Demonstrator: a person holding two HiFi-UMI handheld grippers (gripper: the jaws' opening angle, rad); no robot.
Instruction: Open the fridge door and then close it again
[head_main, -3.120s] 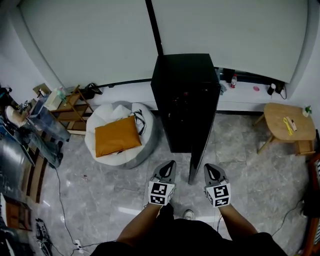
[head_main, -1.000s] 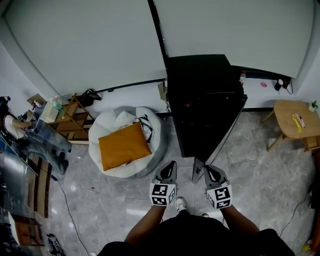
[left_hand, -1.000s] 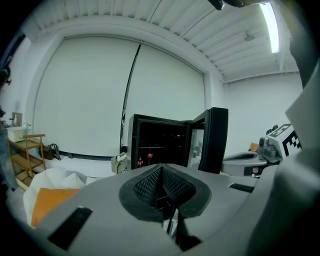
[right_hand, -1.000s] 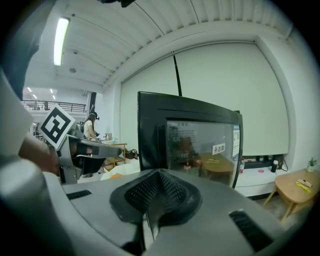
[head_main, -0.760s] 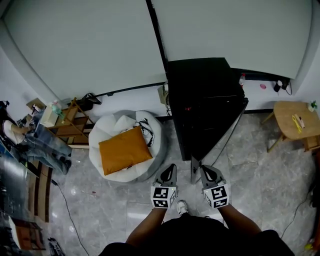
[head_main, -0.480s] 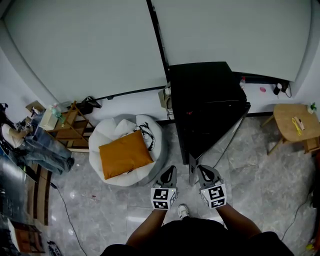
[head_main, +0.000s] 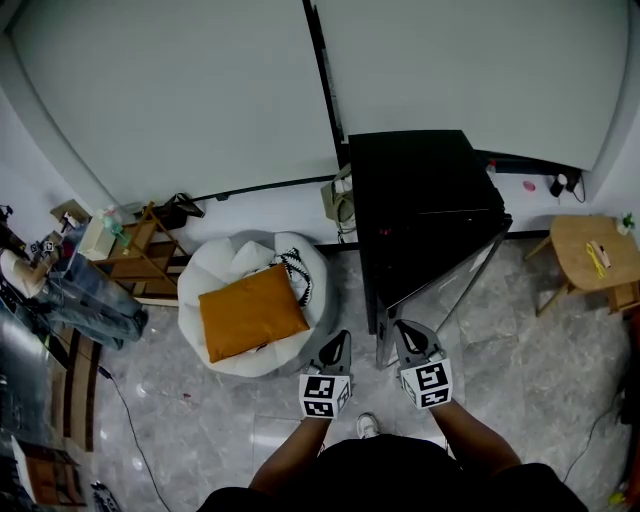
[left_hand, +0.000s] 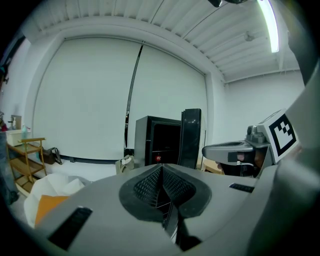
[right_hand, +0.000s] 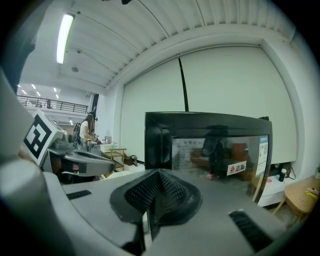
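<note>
A tall black fridge (head_main: 420, 200) stands against the back wall. Its glass door (head_main: 440, 290) is swung out toward me, hinged on the right. My right gripper (head_main: 403, 328) is shut with nothing between its jaws. Its tip is close to the door's outer face near the free edge, and contact cannot be made out. The right gripper view shows that gripper (right_hand: 159, 172) facing the reflective door (right_hand: 215, 145). My left gripper (head_main: 340, 340) is shut and empty, left of the door edge. The left gripper view has this gripper (left_hand: 161, 167) pointing at the fridge interior (left_hand: 160, 145) and the edge-on door (left_hand: 191, 137).
A white beanbag with an orange cushion (head_main: 250, 305) lies left of the fridge. A wooden shelf (head_main: 140, 250) stands at the far left, and a round wooden table (head_main: 590, 250) at the right. My shoe (head_main: 367, 425) shows below the grippers.
The door's free edge has swung left, closer to the fridge body. My right gripper moved left with it. The left gripper shifted slightly, and the view has drifted.
</note>
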